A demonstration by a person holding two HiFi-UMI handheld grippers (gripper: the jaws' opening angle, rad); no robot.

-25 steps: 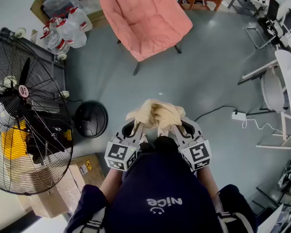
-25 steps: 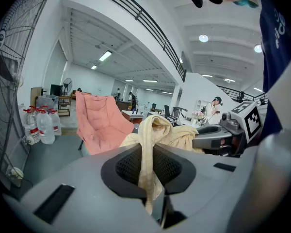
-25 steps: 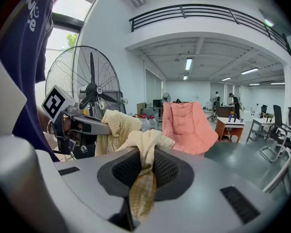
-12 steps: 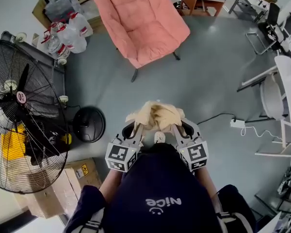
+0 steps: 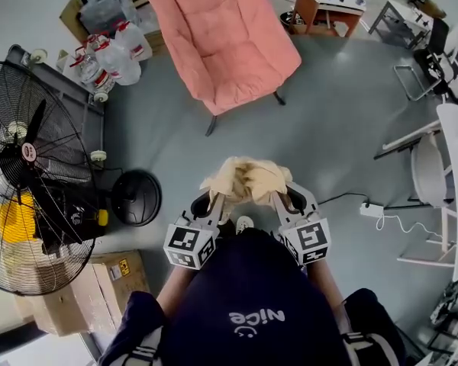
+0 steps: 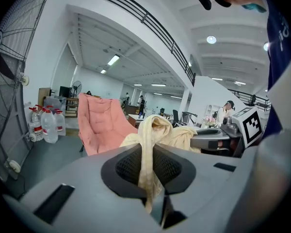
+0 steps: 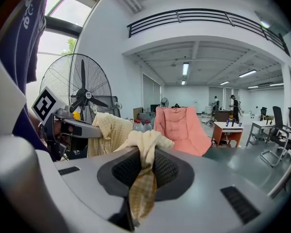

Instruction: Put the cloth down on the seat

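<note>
The cream cloth [image 5: 244, 180] hangs bunched in the air between the two claws, well short of the pink folding chair [image 5: 227, 44] and in line with its front edge, with bare grey floor [image 5: 320, 136] between it and the chair. The left gripper [image 5: 214, 202] has its jaws pinched on one fold of the cloth, which runs up between the pads. The right gripper [image 5: 281, 202] is clamped on another fold in the same way, on the side of the bundle nearer the chair's right-hand legs. Both claws sit close together, so the cloth is a loose heap, not a spread sheet.

The step in hand looks like the carry towards the chair; nothing has been set down yet and the chair's seat cushion [image 5: 240, 82] lies bare. The next move calls for closing the gap to the chair, bringing both claws over the middle of the seat cushion, clear of the raised backrest, and lowering until the bundle rests there. Only then should both sets of jaws part, together, so that no corner drags off the chair's front edge
</note>
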